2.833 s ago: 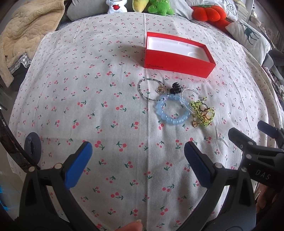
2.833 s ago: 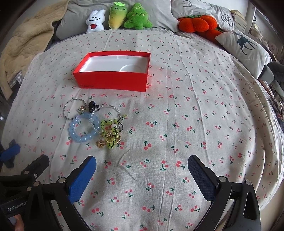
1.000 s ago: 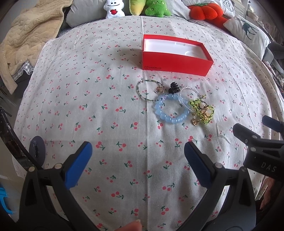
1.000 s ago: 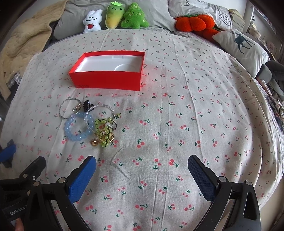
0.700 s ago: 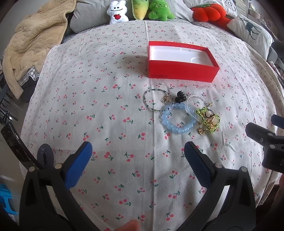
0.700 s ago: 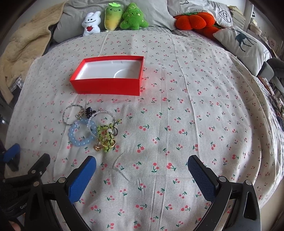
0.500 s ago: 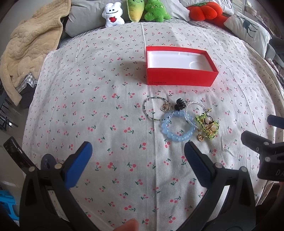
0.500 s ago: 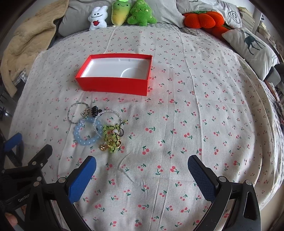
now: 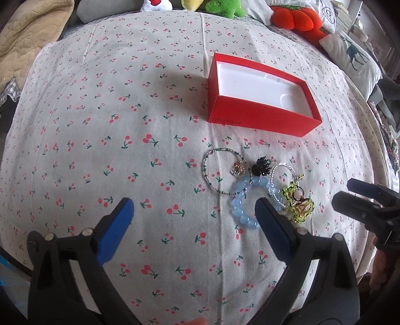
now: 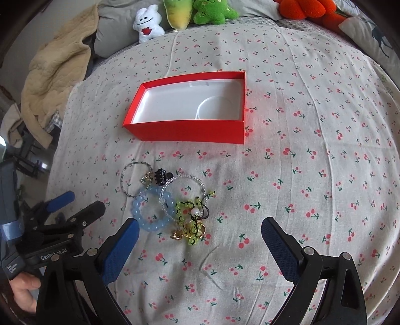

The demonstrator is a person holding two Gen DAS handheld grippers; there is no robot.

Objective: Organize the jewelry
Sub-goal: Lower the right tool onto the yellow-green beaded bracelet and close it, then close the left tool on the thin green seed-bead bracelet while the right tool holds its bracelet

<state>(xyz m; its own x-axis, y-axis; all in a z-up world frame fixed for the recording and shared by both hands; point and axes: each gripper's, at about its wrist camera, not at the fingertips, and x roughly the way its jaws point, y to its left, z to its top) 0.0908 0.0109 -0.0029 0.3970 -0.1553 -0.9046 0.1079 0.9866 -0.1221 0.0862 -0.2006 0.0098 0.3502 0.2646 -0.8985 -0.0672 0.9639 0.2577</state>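
An open red box [image 9: 260, 120] [image 10: 190, 130] with a white lining sits on the cherry-print bedsheet. Just in front of it lies a heap of jewelry: a thin green bracelet [image 9: 220, 149], a black hair claw [image 9: 261, 166] [image 10: 162, 175], a blue bead bracelet [image 9: 241, 215] [image 10: 150, 226], a clear bead bracelet [image 10: 185, 177] and a green-and-gold charm [image 9: 300, 210] [image 10: 185, 207]. My left gripper [image 9: 193, 207] hovers left of the heap, its jaws closing on nothing, the right fingertip overlapping the blue bracelet. My right gripper [image 10: 200, 225] is open above the charm.
Plush toys [image 10: 147, 25] and an orange cushion [image 9: 295, 20] line the far edge of the bed. A beige blanket [image 10: 55, 65] hangs off the left side. A deer-print pillow [image 9: 355, 55] lies at the right. A hand [image 10: 22, 290] holds the left gripper's handle.
Both grippers have moved forward and closer to the bed, so the box and jewelry look larger. The left jaws have narrowed a little. The jewelry has not moved.
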